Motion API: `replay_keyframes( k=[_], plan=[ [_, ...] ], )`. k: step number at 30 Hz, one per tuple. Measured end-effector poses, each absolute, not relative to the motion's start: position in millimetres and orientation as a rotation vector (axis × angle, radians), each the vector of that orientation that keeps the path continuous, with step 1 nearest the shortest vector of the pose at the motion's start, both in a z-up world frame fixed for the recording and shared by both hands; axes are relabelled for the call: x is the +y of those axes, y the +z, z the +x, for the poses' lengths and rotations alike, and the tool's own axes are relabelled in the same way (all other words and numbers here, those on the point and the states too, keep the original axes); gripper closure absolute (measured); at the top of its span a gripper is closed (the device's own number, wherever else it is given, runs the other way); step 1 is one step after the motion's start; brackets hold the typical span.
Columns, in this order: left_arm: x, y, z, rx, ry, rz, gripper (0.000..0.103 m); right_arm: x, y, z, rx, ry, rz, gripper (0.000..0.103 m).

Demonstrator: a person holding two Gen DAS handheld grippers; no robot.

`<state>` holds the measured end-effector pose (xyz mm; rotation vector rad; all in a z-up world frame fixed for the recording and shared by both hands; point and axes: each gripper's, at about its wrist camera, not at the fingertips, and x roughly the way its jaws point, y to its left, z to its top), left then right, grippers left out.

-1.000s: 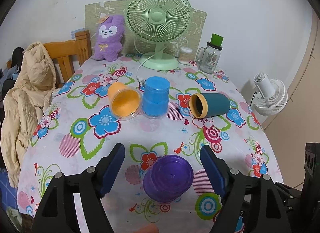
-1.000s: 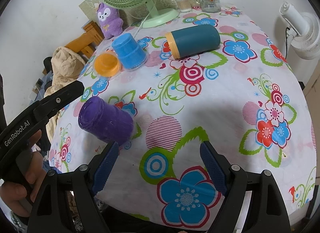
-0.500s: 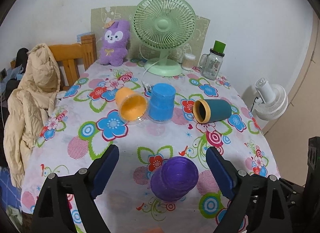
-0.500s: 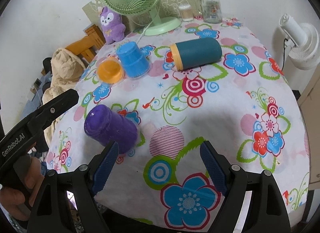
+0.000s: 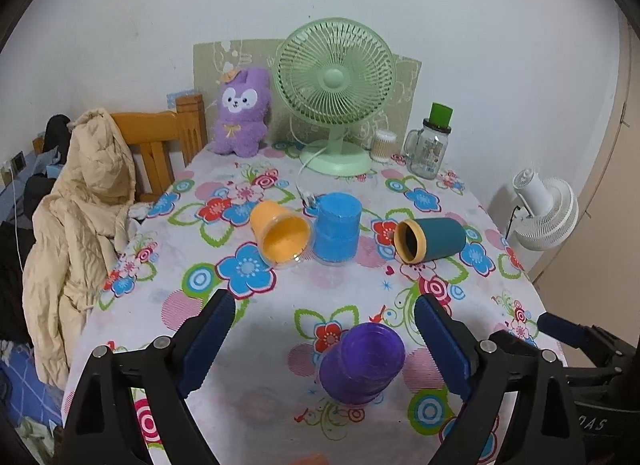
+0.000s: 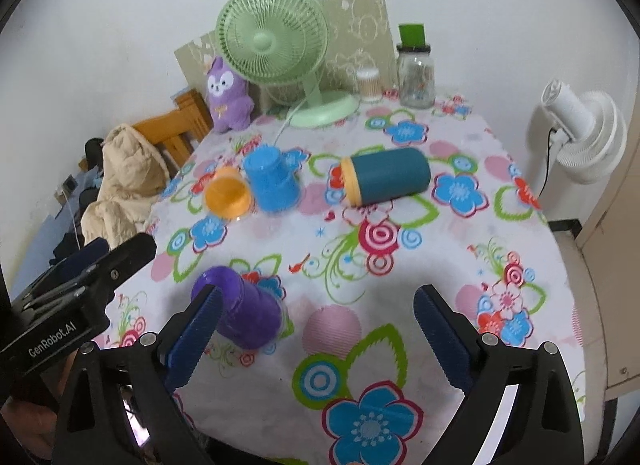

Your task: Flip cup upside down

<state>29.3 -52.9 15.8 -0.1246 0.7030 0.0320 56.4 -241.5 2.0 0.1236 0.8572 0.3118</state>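
A purple cup (image 5: 362,365) stands upside down on the flowered tablecloth (image 5: 280,293), between my left fingers and apart from both; it also shows in the right wrist view (image 6: 244,311). A blue cup (image 5: 337,229) stands upside down further back. An orange cup (image 5: 280,238) lies on its side beside it, mouth toward me. A teal cup with an orange rim (image 5: 432,240) lies on its side to the right. My left gripper (image 5: 320,349) is open and empty. My right gripper (image 6: 316,339) is open and empty, to the right of the purple cup.
A green desk fan (image 5: 336,85), a purple plush toy (image 5: 242,113), a small jar (image 5: 383,145) and a glass mug with a green lid (image 5: 432,145) stand at the table's back edge. A wooden chair with a beige jacket (image 5: 80,217) is at the left. A white fan (image 5: 548,213) stands right of the table.
Both grippers have drawn back and risen from the table, so more of it shows. The purple cup stays standing upside down. Both grippers stay open.
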Motion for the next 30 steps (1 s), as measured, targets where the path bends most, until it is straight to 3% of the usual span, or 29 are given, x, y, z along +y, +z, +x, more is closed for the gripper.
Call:
replay_keyframes(
  k=[17,30],
  plan=[
    [-47,48,10,0.595,0.044,-0.119,0.007,-227,58,30,0.650,0.314,0.034,0.002],
    [-47,51,4,0.587,0.041,-0.120,0.007,-225,61,26,0.635,0.323,0.030,0.001]
  ],
)
